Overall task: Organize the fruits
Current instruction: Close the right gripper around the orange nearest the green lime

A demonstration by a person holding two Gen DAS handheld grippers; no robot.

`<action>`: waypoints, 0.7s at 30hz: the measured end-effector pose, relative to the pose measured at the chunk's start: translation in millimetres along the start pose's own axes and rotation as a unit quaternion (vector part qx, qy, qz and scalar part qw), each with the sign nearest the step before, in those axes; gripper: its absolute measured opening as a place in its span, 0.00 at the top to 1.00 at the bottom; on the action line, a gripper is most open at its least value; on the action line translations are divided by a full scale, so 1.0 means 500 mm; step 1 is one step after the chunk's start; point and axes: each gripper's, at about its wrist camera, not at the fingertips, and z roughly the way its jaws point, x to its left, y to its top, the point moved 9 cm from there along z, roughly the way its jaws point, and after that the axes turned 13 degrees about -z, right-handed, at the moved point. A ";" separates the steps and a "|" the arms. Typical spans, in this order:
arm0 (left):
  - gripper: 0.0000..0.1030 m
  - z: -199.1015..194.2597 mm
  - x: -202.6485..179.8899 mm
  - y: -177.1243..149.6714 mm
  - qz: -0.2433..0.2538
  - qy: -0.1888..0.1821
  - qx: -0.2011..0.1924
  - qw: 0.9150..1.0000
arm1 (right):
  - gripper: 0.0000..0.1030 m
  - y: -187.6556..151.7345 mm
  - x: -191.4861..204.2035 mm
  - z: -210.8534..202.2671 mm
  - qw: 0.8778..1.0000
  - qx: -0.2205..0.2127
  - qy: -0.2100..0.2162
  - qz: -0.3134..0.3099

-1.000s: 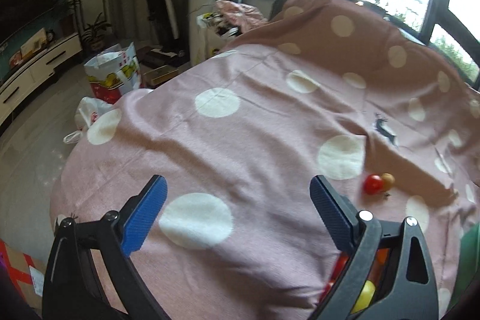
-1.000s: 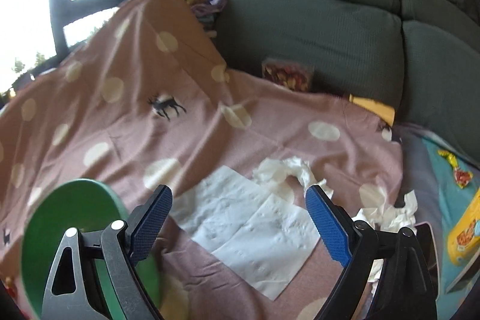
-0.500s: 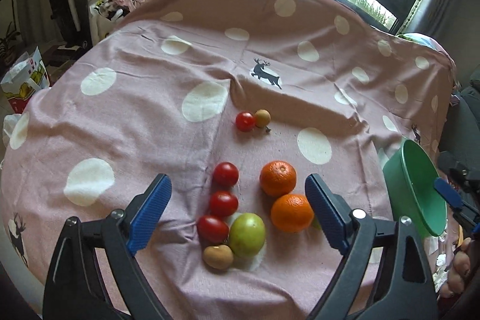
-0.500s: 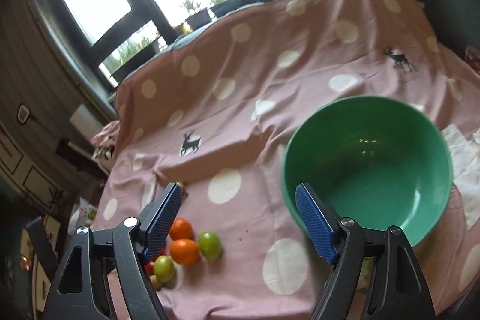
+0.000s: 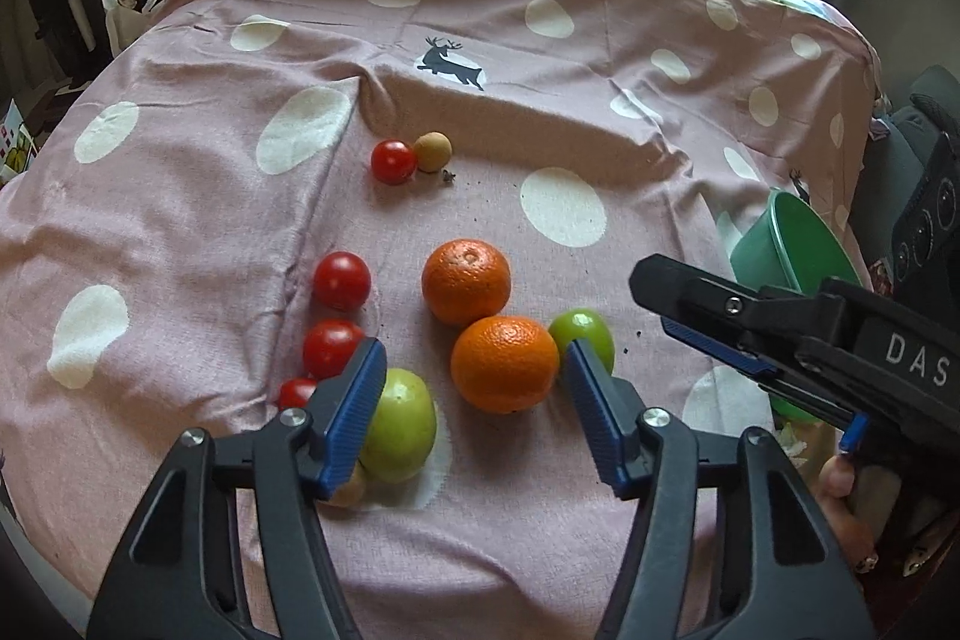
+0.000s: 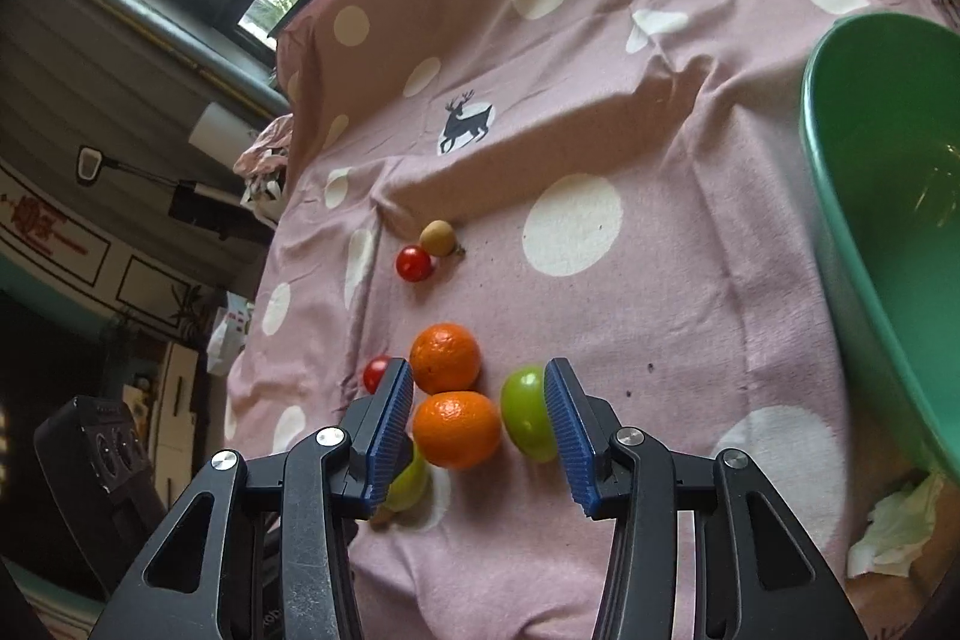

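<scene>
Left gripper [image 5: 471, 403]: I hold it low at the bottom of the left wrist view, its blue-padded jaws apart and holding nothing.
Right gripper [image 6: 480, 430]: I hold it with jaws apart and nothing gripped; in the left wrist view it enters from the right edge [image 5: 708, 322].
Near orange [image 5: 504, 363]: centre of the left wrist frame, between the left gripper's pads; in the right wrist view it sits between the right gripper's pads [image 6: 456, 429].
Far orange [image 5: 466, 281]: just above the near one, touching it.
Small green fruit [image 6: 528, 421]: beside the near orange, against the right gripper's right-hand pad.
Large green fruit [image 5: 399, 424]: lower centre, partly behind the left gripper's left-hand pad.
Cherry tomatoes [image 5: 341, 280]: three in a column left of centre; a fourth in the upper centre touches a tan round fruit [image 5: 432, 152].
Green bowl [image 6: 888, 196]: right edge of the right wrist view, on the cloth.
Polka-dot cloth [image 5: 180, 220]: pink, under all fruit.
</scene>
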 end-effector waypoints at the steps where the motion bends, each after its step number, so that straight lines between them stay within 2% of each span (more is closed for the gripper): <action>1: 0.41 0.002 -0.002 -0.002 0.003 0.000 0.001 1.000 | 0.53 0.000 0.003 0.008 1.000 0.007 0.006 0.002; 4: 0.41 0.006 -0.003 -0.004 0.009 0.007 0.001 1.000 | 0.53 -0.002 0.013 0.022 1.000 0.015 0.021 0.009; 6: 0.41 0.011 0.002 -0.002 0.019 0.026 -0.004 0.999 | 0.64 -0.004 0.016 0.026 0.999 0.021 0.034 0.020; 8: 0.48 0.017 0.008 -0.003 0.026 0.042 -0.004 0.999 | 0.67 -0.006 0.018 0.033 0.998 0.028 0.048 0.026; 16: 0.50 0.024 0.001 -0.010 0.023 0.019 0.014 0.999 | 0.67 -0.022 0.034 0.061 0.995 0.058 0.073 0.040; 21: 0.50 0.024 -0.005 -0.011 0.018 0.004 0.022 1.000 | 0.67 -0.028 0.034 0.074 0.995 0.070 0.061 0.037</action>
